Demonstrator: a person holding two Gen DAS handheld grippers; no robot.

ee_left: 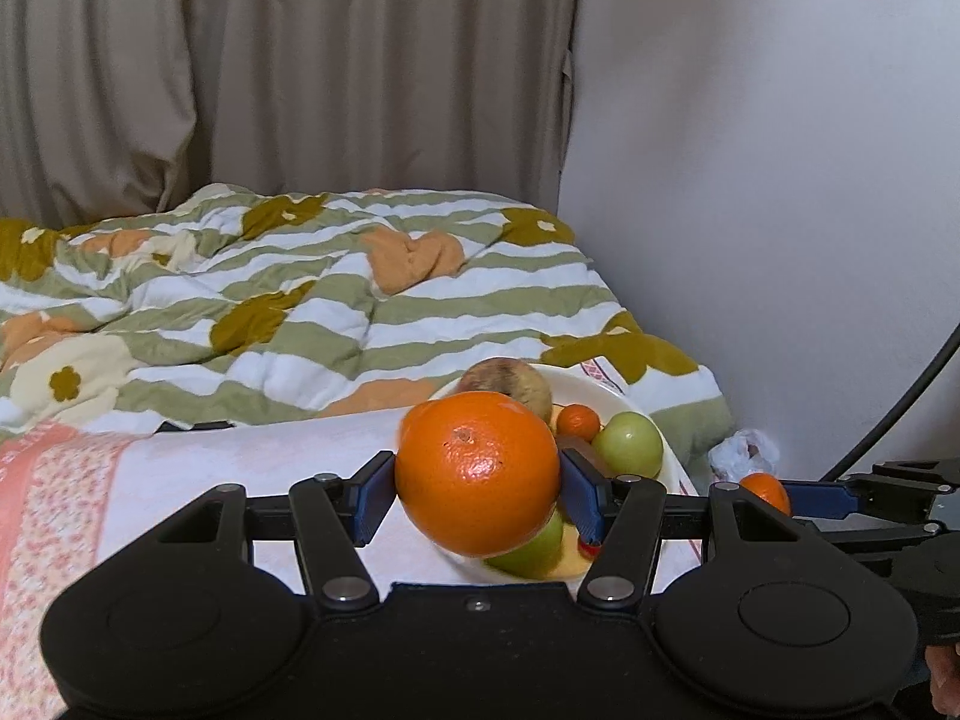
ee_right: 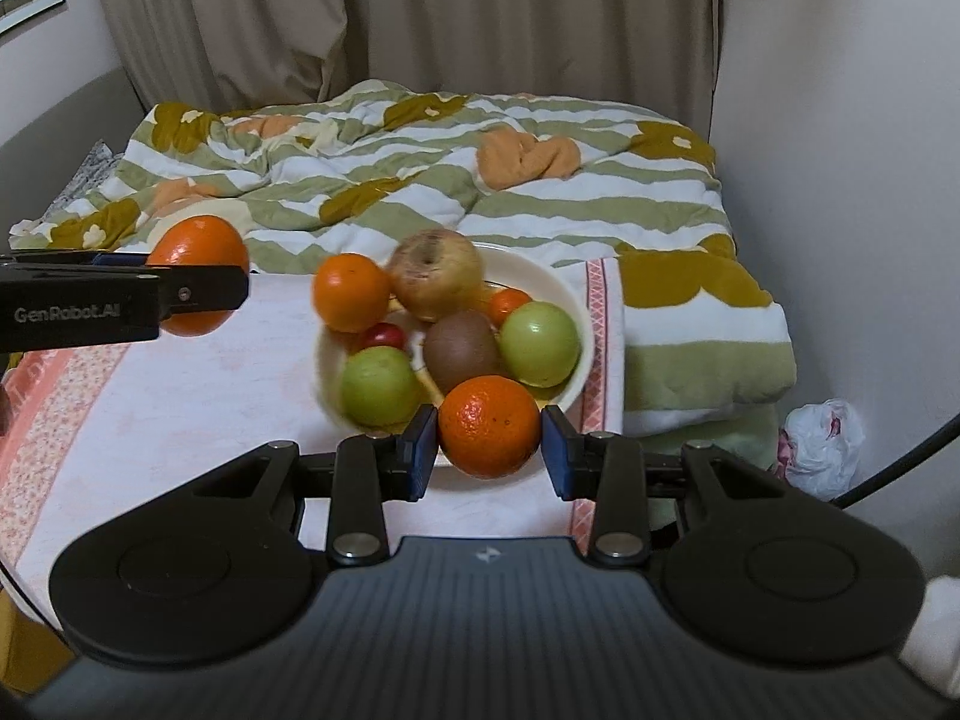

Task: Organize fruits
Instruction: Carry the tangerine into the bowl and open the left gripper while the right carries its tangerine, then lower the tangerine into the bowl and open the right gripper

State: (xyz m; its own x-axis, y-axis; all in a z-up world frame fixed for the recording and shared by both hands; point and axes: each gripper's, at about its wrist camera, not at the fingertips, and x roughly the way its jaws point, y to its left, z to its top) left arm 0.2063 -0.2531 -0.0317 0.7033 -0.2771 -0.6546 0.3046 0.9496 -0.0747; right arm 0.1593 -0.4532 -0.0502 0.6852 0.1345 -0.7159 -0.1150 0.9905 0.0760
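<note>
My left gripper (ee_left: pixel 477 489) is shut on a large orange (ee_left: pixel 477 474) and holds it above the table, just left of the cream bowl (ee_left: pixel 606 390); the same orange shows in the right wrist view (ee_right: pixel 198 252). My right gripper (ee_right: pixel 489 450) is shut on a smaller orange (ee_right: pixel 489 425) at the near rim of the bowl (ee_right: pixel 570 306). The bowl holds another orange (ee_right: pixel 351 293), a brownish apple (ee_right: pixel 435 273), a kiwi (ee_right: pixel 461 351), two green apples (ee_right: pixel 381 385) (ee_right: pixel 540 343), a tiny orange (ee_right: pixel 507 305) and a small red fruit (ee_right: pixel 387 336).
The bowl stands on a table with a pink-and-white floral cloth (ee_right: pixel 180 408). Behind it lies a bed with a green-striped flowered quilt (ee_right: pixel 420 180). Curtains and a white wall stand behind. A white plastic bag (ee_right: pixel 825 444) lies on the floor at right.
</note>
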